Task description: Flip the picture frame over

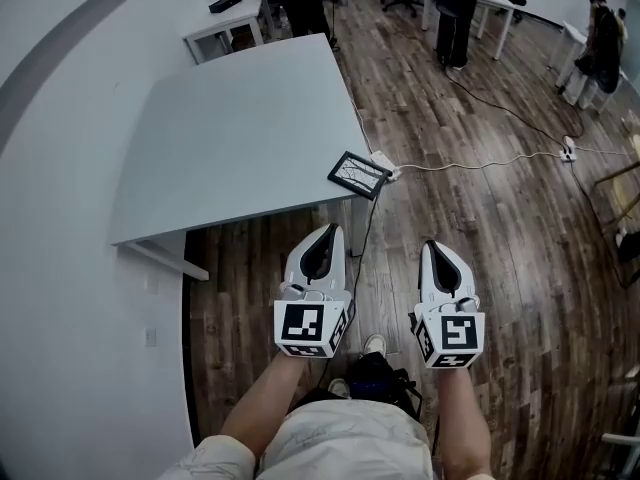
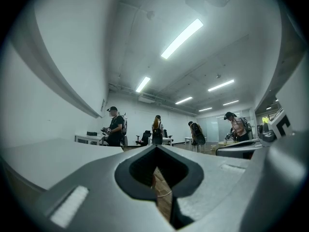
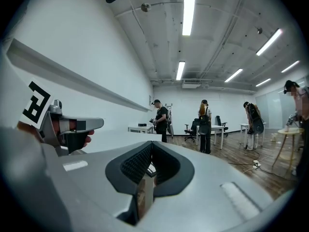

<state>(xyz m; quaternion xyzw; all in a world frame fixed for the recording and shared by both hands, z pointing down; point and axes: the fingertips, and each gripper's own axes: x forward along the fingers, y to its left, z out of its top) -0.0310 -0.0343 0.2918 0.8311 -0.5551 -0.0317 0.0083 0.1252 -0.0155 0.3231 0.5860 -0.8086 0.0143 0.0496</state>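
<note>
A dark-framed picture frame [image 1: 359, 174] lies flat on the front right corner of the grey table [image 1: 235, 128], slightly over the corner. My left gripper [image 1: 328, 231] and right gripper [image 1: 433, 247] are side by side over the wooden floor, short of the table's front edge and pointing toward it. The frame is ahead of them, between their lines and apart from both. Each has its jaws together with nothing between them. In the left gripper view the left gripper [image 2: 157, 150] points level along the table top. The right gripper [image 3: 151, 144] does the same in its own view.
A white power strip [image 1: 386, 164] and its cable [image 1: 480, 163] lie on the floor just right of the table corner. Several people [image 3: 205, 124] stand among desks and chairs at the far end. A white wall runs along the left. A dark bag [image 1: 381, 376] sits by my feet.
</note>
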